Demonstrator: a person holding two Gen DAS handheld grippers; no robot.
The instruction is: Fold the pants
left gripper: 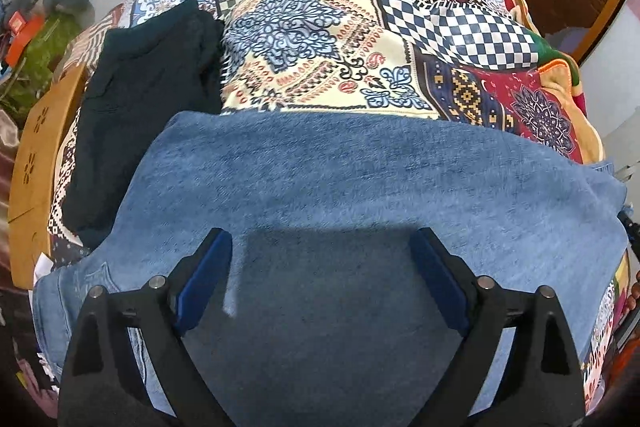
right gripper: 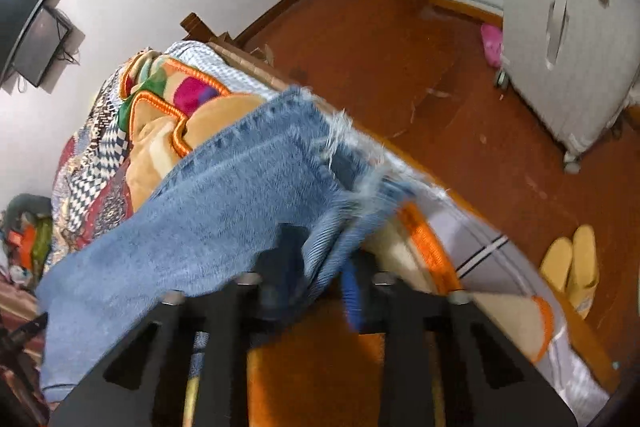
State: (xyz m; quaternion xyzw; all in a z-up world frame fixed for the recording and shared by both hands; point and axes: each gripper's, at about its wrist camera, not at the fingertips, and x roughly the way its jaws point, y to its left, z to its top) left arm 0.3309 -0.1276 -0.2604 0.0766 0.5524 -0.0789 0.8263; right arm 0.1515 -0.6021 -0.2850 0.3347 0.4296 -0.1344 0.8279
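- The jeans point(left gripper: 360, 179) lie spread across the near part of the bed, over a patchwork quilt point(left gripper: 320, 39).
- The left gripper point(left gripper: 322, 255) hangs above the denim with its jaws wide apart and nothing between them; its blue pads point(left gripper: 208, 275) stand clear of the cloth.
- Far left of the jeans, a dark garment point(left gripper: 148, 99) lies on the quilt, its near end touching the denim.
- The right gripper point(right gripper: 316, 267) is closed on the jeans point(right gripper: 224, 195) near the frayed hem point(right gripper: 344, 135), and the leg end is lifted off the bed.
- Under that leg show an orange-trimmed blanket point(right gripper: 176, 131) and the bed edge.
- Yellow slippers point(right gripper: 572, 263) sit on the red-brown floor point(right gripper: 400, 39) to the right.
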